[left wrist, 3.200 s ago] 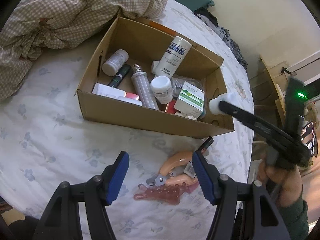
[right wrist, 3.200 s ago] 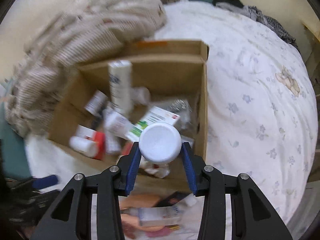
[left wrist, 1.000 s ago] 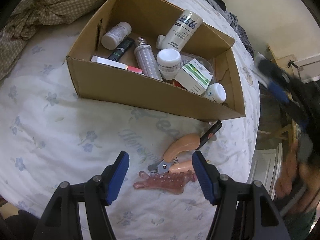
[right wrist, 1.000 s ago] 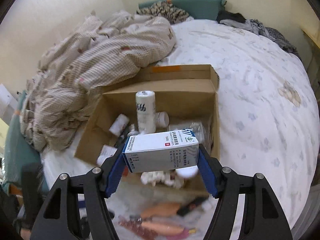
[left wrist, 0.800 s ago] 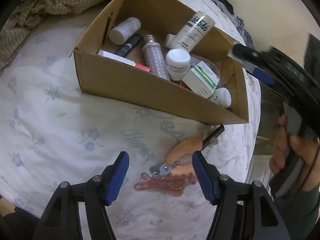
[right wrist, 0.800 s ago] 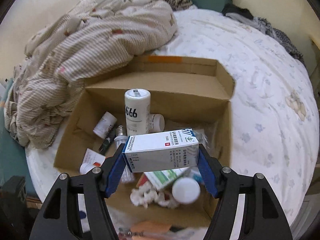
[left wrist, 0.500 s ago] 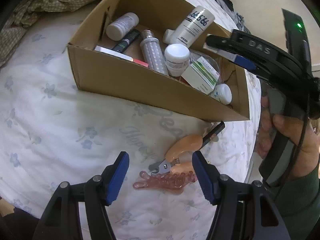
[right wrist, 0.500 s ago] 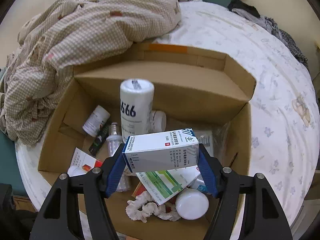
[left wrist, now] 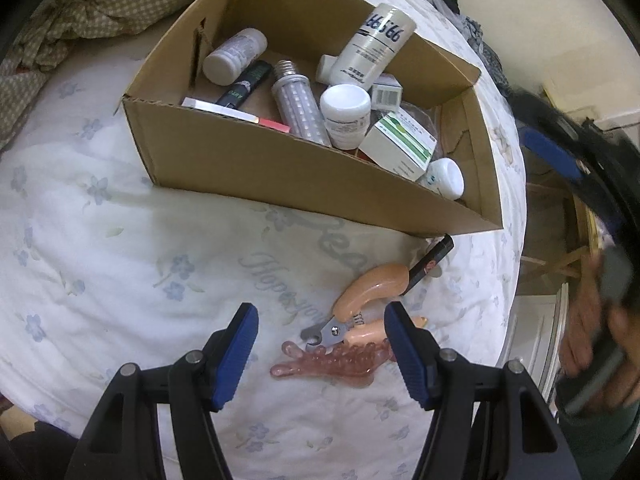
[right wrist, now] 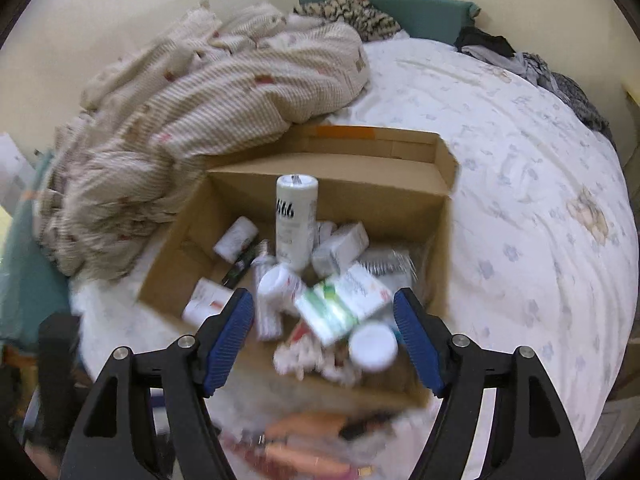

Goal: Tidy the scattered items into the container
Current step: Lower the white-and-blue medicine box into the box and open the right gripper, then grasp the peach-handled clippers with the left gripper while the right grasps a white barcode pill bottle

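A cardboard box [left wrist: 248, 168] on the bed holds bottles, jars and cartons, among them a tall white bottle [left wrist: 374, 50] and a green-striped carton [left wrist: 400, 146]. The white carton [right wrist: 340, 248] I was carrying lies inside beside the tall bottle [right wrist: 295, 222]. On the sheet in front of the box lie orange-handled clippers [left wrist: 360, 300], a pink massager [left wrist: 336, 362] and a dark tube [left wrist: 430, 264]. My left gripper [left wrist: 322, 350] is open just above the clippers and massager. My right gripper [right wrist: 324, 336] is open and empty above the box's near side; its view is blurred.
A rumpled checked blanket [right wrist: 192, 128] lies against the box's far left side. Clothes [right wrist: 520, 64] sit at the bed's far edge. A hand [left wrist: 592, 320] holding the right gripper is at the right of the left wrist view, beyond the bed edge.
The right gripper opened and let the white carton go into the box, then pulled back up and away. The left gripper stayed open over the clippers and massager.
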Demonstrator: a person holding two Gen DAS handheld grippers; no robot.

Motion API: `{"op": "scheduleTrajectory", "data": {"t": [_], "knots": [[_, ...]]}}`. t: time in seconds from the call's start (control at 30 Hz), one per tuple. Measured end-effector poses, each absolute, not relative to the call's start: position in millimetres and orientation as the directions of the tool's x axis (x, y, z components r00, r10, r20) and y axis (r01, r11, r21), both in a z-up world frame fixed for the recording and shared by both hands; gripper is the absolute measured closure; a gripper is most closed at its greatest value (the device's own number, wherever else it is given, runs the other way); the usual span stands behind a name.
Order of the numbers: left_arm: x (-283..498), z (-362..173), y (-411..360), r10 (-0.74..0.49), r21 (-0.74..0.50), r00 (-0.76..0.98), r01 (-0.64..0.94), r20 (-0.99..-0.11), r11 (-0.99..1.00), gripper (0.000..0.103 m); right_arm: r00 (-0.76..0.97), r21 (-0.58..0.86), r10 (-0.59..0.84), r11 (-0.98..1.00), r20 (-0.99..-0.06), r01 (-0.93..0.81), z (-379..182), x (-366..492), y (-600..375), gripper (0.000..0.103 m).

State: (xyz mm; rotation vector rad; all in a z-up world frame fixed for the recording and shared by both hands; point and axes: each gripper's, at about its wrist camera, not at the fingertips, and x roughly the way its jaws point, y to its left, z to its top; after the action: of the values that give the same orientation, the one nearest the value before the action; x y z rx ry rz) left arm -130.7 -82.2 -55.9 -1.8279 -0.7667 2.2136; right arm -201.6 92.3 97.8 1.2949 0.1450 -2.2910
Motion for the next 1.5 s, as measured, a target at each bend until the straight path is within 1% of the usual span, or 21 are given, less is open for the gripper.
{"op": "scheduleTrajectory", "data": {"t": [0.1,0.17,0.33,0.47,0.57,0.67,0.7,0.73,0.8,0.87,0.9,0.93,1.03,1.1,1.13,1.2,1.23,1.3,1.37,1.5], "knots": [[-130,-54,-78,0.429,-0.471,-0.238,0.167,-0.872,-0.866,0.037,-0.436,0.202,-0.399,-0.879,-0.806,0.432,107,-174,131,0.027],[-129,-54,-74,0.425,-0.465,-0.235,0.15,-0.874,-0.872,0.037,-0.429,0.227,-0.4,-0.888,-0.81,0.4,106,-163,149,0.027],[-129,-58,-63,0.403,-0.433,-0.217,0.114,-0.889,-0.894,0.037,-0.412,0.271,-0.401,-0.901,-0.819,0.339,88,-145,187,0.027],[-130,-57,-37,0.386,-0.393,-0.196,-0.004,-0.901,-0.92,0.037,-0.383,0.301,-0.39,-0.914,-0.837,0.273,59,-142,214,0.027],[-135,-56,-5,0.329,-0.305,-0.193,-0.142,-0.924,-0.942,0.037,-0.357,0.346,-0.397,-0.917,-0.846,0.198,43,-145,229,0.027],[-144,-62,22,0.279,-0.233,-0.194,-0.23,-0.941,-0.945,0.037,-0.365,0.362,-0.412,-0.911,-0.835,0.199,47,-148,230,0.027],[-147,-67,31,0.266,-0.216,-0.181,-0.258,-0.947,-0.942,0.038,-0.371,0.365,-0.416,-0.909,-0.83,0.202,50,-149,231,0.027],[-151,-72,41,0.251,-0.197,-0.17,-0.285,-0.953,-0.938,0.041,-0.381,0.372,-0.422,-0.906,-0.823,0.202,53,-150,232,0.027],[-156,-86,56,0.194,-0.135,-0.153,-0.33,-0.969,-0.934,0.044,-0.392,0.377,-0.425,-0.905,-0.816,0.196,55,-151,235,0.027],[-163,-93,62,0.161,-0.096,-0.172,-0.335,-0.972,-0.937,0.045,-0.388,0.366,-0.413,-0.911,-0.824,0.19,51,-154,237,0.027],[-165,-96,63,0.149,-0.084,-0.173,-0.334,-0.974,-0.939,0.053,-0.382,0.358,-0.404,-0.915,-0.831,0.187,48,-157,236,0.027],[-167,-100,65,0.136,-0.071,-0.172,-0.336,-0.976,-0.939,0.063,-0.366,0.351,-0.392,-0.92,-0.844,0.177,40,-160,236,0.027],[-165,-106,68,0.102,-0.022,-0.202,-0.364,-0.974,-0.931,0.065,-0.306,0.345,-0.376,-0.926,-0.875,0.15,16,-170,234,0.027],[-163,-101,69,0.099,-0.011,-0.22,-0.371,-0.971,-0.929,0.068,-0.263,0.351,-0.377,-0.926,-0.888,0.141,2,-177,230,0.027],[-162,-98,68,0.101,-0.01,-0.229,-0.369,-0.968,-0.929,0.073,-0.252,0.335,-0.364,-0.93,-0.897,0.151,-3,-179,226,0.027],[-160,-88,62,0.11,-0.013,-0.253,-0.356,-0.961,-0.934,0.078,-0.222,0.25,-0.296,-0.945,-0.929,0.212,-14,-183,211,0.026],[-157,-80,59,0.12,-0.018,-0.267,-0.356,-0.956,-0.934,0.079,-0.2,0.182,-0.24,-0.946,-0.95,0.269,-21,-183,200,0.024],[-151,-64,52,0.139,-0.027,-0.294,-0.357,-0.946,-0.934,0.079,-0.184,0.107,-0.183,-0.927,-0.966,0.359,-28,-179,185,0.023],[-142,-47,46,0.164,-0.036,-0.319,-0.371,-0.934,-0.928,0.079,-0.215,0.024,-0.131,-0.898,-0.968,0.44,-30,-174,172,0.023],[-128,-15,25,0.218,-0.079,-0.373,-0.354,-0.902,-0.932,0.079,-0.314,-0.118,-0.059,-0.85,-0.948,0.514,-32,-175,159,0.019]]}}
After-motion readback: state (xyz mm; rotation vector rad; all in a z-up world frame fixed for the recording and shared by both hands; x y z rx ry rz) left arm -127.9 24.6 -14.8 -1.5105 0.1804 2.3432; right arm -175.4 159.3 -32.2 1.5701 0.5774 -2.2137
